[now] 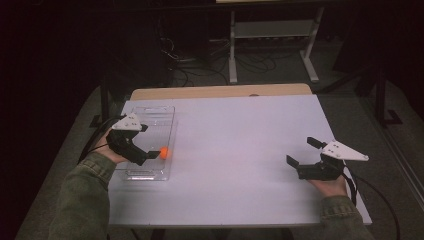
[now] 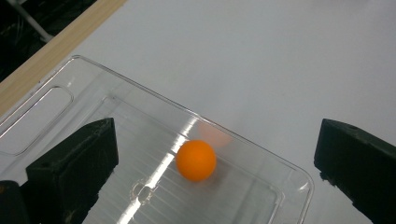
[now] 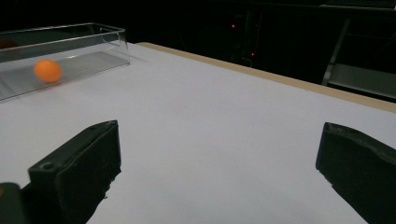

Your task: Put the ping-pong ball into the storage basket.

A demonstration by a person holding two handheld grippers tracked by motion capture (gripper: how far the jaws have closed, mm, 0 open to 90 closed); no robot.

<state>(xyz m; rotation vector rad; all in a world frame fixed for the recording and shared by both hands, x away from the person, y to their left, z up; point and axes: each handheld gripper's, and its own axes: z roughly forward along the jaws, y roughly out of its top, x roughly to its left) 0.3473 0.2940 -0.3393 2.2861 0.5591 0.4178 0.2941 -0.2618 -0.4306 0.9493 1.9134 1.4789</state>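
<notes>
My left gripper [image 1: 150, 150] hangs over the clear rectangular plastic tray [image 1: 170, 117] at the left side of the white counter [image 1: 240, 150], its 2 black jaws spread wide and holding nothing. The small orange ball [image 2: 196, 160] lies on the tray's floor, close against the long wall that faces the middle of the counter, and sits between my open jaws in the left gripper view.

The risk from here, as I judge it, is the ball itself. It is round, light and smooth, so 1 jaw touching it before the other could send it rolling along the tray. The near wall leaves little room on that side, and a jaw coming down there could strike the rim, tip the light tray or slide it across the counter. A late or off-centre closing could also squirt the ball out from between the pads.

My left hand [image 1: 112, 150] holds its gripper tilted forward and down, pointing rightward across the tray, forearm coming in from the lower left. My right gripper [image 1: 302, 155] rests low over the bare counter, well apart from the tray, jaws wide and empty, aimed leftward; in the right gripper view the ball shows far off through the tray wall.
</notes>
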